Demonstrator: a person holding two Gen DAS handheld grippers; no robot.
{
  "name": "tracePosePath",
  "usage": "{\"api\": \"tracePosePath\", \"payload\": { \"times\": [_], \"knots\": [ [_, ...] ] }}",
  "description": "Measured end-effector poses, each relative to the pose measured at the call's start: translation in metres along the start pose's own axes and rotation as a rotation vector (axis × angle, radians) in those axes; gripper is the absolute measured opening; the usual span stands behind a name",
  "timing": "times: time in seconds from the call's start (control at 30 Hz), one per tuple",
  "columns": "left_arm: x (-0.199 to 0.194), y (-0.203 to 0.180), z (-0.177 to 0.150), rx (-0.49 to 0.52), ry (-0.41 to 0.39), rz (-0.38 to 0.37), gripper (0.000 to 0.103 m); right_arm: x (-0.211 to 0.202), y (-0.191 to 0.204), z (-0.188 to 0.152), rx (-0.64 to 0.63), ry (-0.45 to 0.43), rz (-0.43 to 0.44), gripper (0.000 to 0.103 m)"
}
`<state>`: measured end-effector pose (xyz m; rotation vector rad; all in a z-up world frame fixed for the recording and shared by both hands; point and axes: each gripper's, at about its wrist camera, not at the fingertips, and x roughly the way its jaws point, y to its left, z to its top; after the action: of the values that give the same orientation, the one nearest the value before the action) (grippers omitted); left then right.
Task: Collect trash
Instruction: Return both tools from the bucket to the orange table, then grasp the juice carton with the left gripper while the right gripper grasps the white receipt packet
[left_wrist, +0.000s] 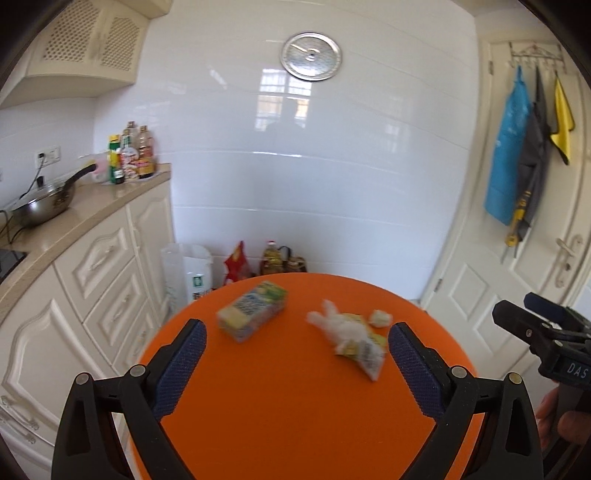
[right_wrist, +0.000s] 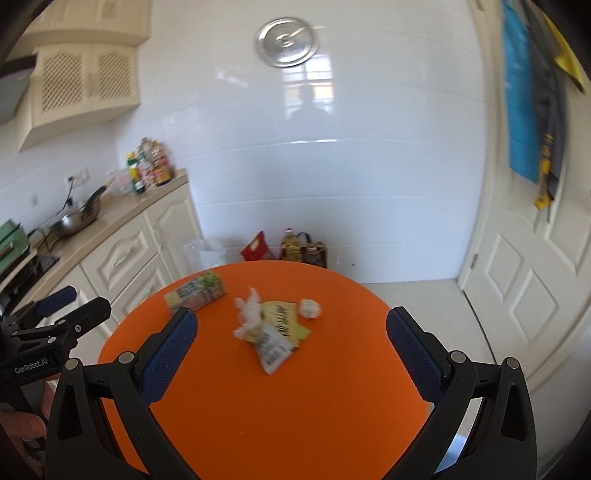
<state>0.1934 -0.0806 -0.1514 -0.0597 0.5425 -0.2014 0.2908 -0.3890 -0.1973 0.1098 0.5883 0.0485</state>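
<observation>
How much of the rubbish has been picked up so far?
None, it seems. The carton, tissue, wrapper and paper ball all lie on the orange table. The left gripper and right gripper are open and empty. All four pieces remain.

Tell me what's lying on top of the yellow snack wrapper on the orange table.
A crumpled white tissue lies over the yellow snack wrapper, covering its left end. Whatever is under the tissue is hidden.
</observation>
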Motion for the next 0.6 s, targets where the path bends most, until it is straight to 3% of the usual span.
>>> {"api": "tracePosePath", "payload": {
  "times": [0.17,0.43,0.6],
  "knots": [
    [0.013,0.006,-0.005,-0.033,0.023,0.02,0.097,0.041,0.019,-0.004,-0.046,0.065,0.003,0.103],
    [0.067,0.004,0.006,-0.057,0.089,-0.026,0.097,0.13,0.012,-0.047,-0.032,0.271,-0.003,0.103],
    [0.129,-0.005,0.033,-0.058,0.142,-0.027,0.097,0.174,0.008,-0.064,-0.021,0.352,0.003,0.091]
  ]
}}
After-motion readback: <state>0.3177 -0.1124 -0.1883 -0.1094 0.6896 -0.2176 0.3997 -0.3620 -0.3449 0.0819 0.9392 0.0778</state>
